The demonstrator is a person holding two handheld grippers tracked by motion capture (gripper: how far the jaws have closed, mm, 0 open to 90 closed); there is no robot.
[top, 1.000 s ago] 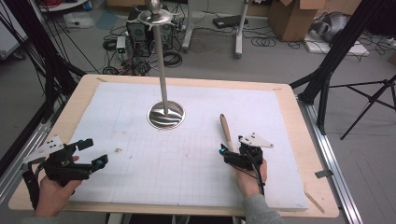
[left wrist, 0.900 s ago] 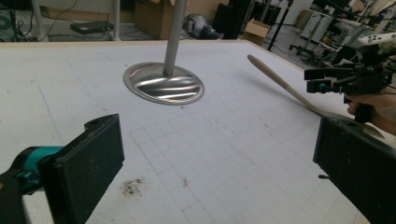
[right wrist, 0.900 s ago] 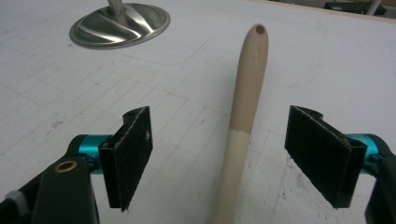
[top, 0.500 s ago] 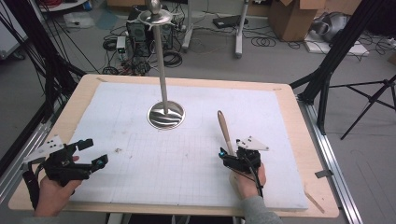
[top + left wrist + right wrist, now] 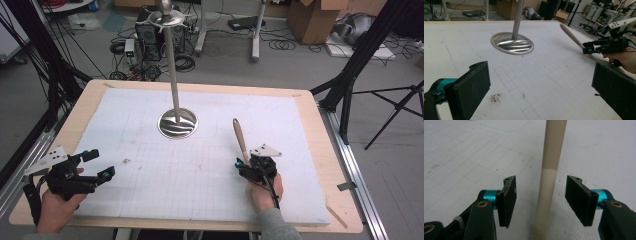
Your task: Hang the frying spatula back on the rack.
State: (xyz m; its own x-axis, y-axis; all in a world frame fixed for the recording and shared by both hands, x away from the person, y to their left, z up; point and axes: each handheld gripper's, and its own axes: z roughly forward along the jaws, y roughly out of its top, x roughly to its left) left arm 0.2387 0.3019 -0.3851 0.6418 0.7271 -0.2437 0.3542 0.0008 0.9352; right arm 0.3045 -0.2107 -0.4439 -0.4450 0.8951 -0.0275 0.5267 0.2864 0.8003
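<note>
Closing around the wooden stick (image 5: 548,182) at centre frame, the right gripper (image 5: 541,192) isn't touching yet; lifting remains.

Matt wooden stick (image 5: 548,177); glossy metal stand base (image 5: 177,123).

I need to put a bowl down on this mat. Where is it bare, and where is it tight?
Bare: the wide middle between the left tongs and the right tongs, below the stand base; also the far-left corner. Tight: around the stick, which lies between the right tongs' open jaws.
</note>
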